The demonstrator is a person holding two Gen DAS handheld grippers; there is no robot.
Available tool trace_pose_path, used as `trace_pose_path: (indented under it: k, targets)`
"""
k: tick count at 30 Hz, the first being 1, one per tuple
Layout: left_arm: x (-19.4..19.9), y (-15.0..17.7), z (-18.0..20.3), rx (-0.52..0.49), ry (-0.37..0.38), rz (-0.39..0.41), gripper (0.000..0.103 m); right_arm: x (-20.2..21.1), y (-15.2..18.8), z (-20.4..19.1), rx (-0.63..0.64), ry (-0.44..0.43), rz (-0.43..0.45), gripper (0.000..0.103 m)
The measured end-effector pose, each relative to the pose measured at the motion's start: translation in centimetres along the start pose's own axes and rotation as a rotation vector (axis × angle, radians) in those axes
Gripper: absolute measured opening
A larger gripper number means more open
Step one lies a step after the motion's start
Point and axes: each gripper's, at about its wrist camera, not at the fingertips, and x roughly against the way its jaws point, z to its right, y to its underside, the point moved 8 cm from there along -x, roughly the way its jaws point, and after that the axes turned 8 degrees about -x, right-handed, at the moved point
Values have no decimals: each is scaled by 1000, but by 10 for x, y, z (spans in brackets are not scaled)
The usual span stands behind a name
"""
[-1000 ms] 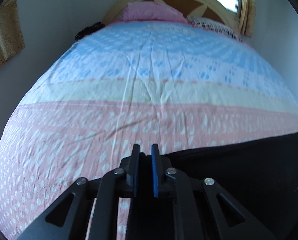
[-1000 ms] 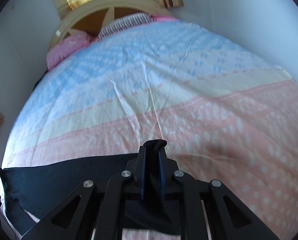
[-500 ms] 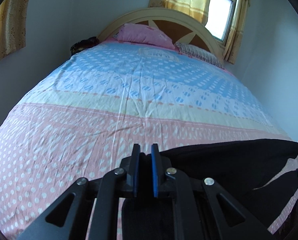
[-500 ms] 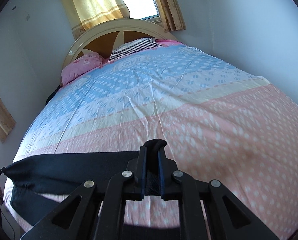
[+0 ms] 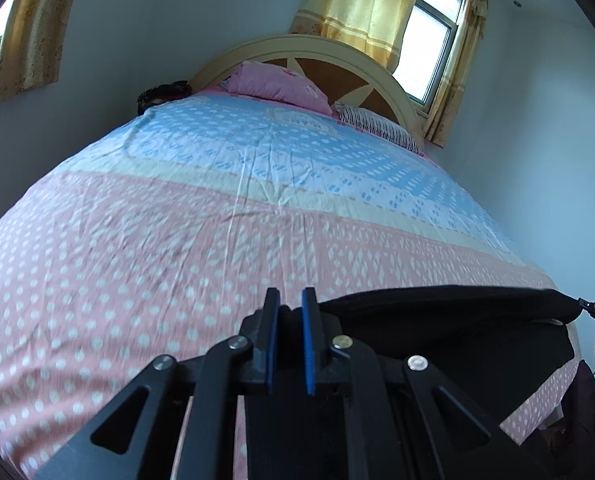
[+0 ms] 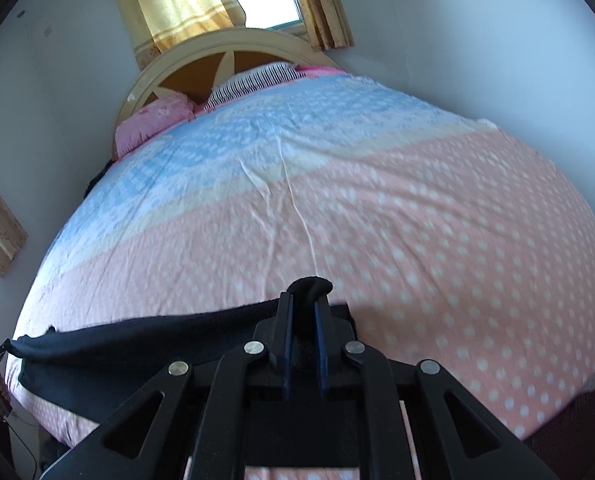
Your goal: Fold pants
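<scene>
Raised higher than a second ago, both tools show more headboard and window behind the pink, cream and blue dotted bedspread (image 5: pixel 201 248). Left tool (image 5: pixel 285 304) and right tool (image 6: pixel 303 300) each clench an end of the dark fabric pants (image 6: pixel 145 340), stretched taut above the bed's foot edge, likely to straighten them before folding.

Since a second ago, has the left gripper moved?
Yes. The left gripper, shut on the dark pants, has risen and tilted up: the headboard sits lower in its view now, with window and curtains showing above.
</scene>
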Motion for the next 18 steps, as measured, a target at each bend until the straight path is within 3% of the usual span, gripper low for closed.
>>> trace_pose_path:
  k: [7, 9, 12, 15, 18]
  targets:
    - [-4, 44, -5, 12, 6, -52, 11, -10, 30, 14, 30, 83, -87, 14]
    - [-7, 55, -5, 12, 3, -65, 11, 0, 27, 14, 34, 112, -58, 27]
    - [-7, 60, -8, 22, 11, -54, 11, 32, 13, -3, 81, 154, 45, 29]
    - [-3, 58, -5, 4, 14, -44, 11, 51, 9, -41, 146, 86, 79, 31]
    - [1, 57, -2, -19, 8, -34, 11, 49, 25, -100, 280, -15, 35, 33]
